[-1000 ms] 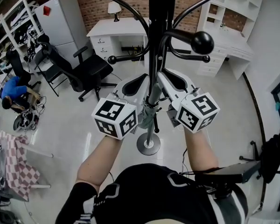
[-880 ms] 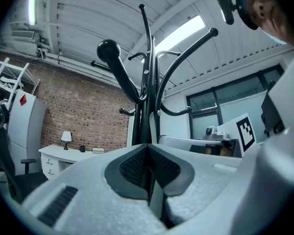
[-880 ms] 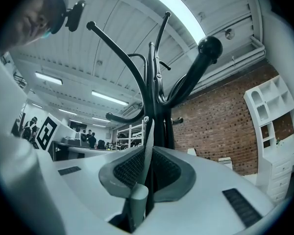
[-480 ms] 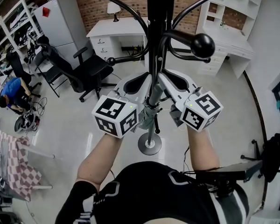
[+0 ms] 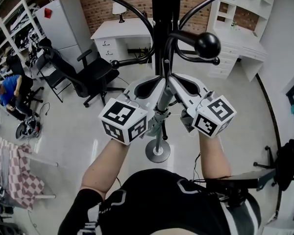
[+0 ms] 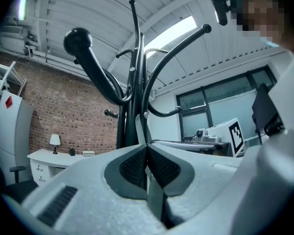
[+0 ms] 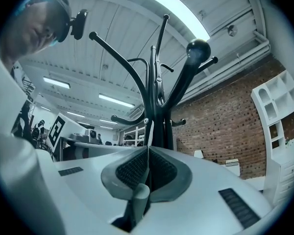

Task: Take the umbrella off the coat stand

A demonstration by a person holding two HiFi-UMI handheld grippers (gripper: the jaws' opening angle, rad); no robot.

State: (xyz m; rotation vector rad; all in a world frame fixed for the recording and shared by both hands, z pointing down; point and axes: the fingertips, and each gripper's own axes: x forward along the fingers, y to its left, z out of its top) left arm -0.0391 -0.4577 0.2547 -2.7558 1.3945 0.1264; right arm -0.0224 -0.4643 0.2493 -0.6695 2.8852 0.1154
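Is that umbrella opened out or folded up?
Folded: the umbrella shows as a slim grey bundle, pinched by the left tongs and the right tongs.

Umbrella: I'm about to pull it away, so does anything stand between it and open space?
The left gripper and right gripper are both shut on the umbrella. The coat stand pole stands close behind it and the curved hooks spread above it; toward the person, nothing visible blocks it.

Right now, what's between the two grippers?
The umbrella: the left gripper and right gripper both clamp it, beside the stand, as the head view shows.
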